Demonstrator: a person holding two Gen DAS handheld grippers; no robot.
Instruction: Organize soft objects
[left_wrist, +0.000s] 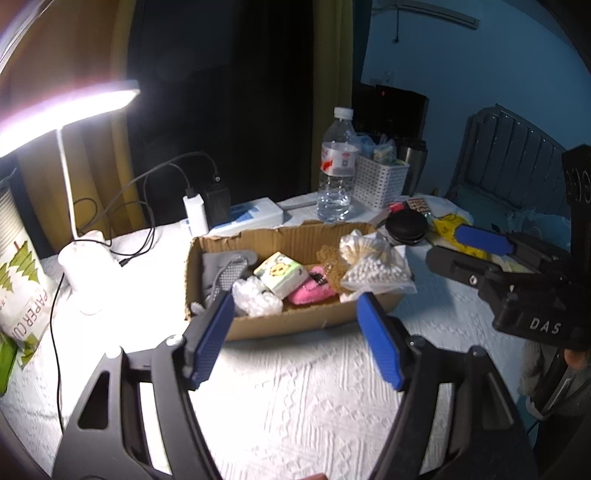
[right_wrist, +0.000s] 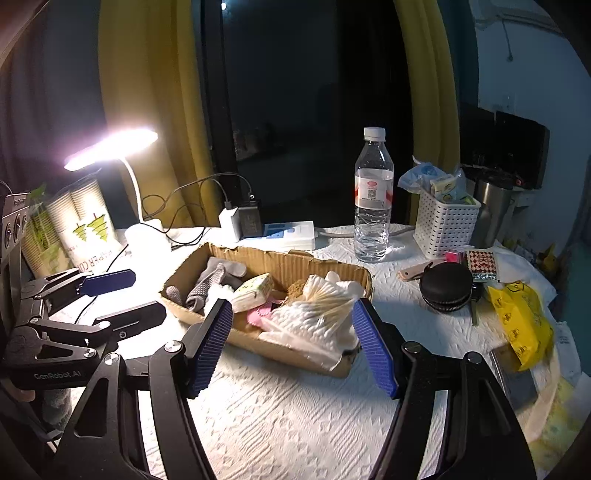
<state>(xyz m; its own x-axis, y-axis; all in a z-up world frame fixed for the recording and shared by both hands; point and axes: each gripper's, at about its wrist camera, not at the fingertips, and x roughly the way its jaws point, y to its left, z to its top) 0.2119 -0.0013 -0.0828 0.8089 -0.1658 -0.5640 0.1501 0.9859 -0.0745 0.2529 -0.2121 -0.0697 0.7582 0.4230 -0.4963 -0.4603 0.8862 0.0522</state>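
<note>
I see a surface (left_wrist: 295, 398) covered with a white embossed cloth, lit hard from the left by a white desk lamp (left_wrist: 70, 99) whose glare washes out the cloth around its base. Behind it hang yellow curtains (right_wrist: 147, 92) on either side of a dark window, and the wall at upper right looks blue.

In the middle of both views sits an open, torn cardboard box (left_wrist: 295, 321). It holds the soft things: a grey sock (right_wrist: 207, 284) at its left end, a small tissue pack (left_wrist: 282, 273) near the middle, a pink knitted piece (left_wrist: 310, 293) beside that, and a clear bag of cotton swabs (right_wrist: 314, 314) at its right end, spilling over the near rim.

Behind the box stand a clear water bottle (right_wrist: 373, 199), a white perforated basket (right_wrist: 447, 225) and a power strip (right_wrist: 291, 234) with chargers plugged in. A round black case (right_wrist: 447, 288) and a yellow bag (right_wrist: 521, 325) lie at the right of the frame. A sleeve of paper cups (left_wrist: 22, 291) sits at the far left.

My left gripper (left_wrist: 295, 343) hovers at lower centre of its own view, just in front of the box, blue fingers spread wide with nothing between them. My right gripper (right_wrist: 291, 345) is posed the same way, fingers apart and empty, framing the swab bag. Each gripper shows side-on at the edge of the other's view.
</note>
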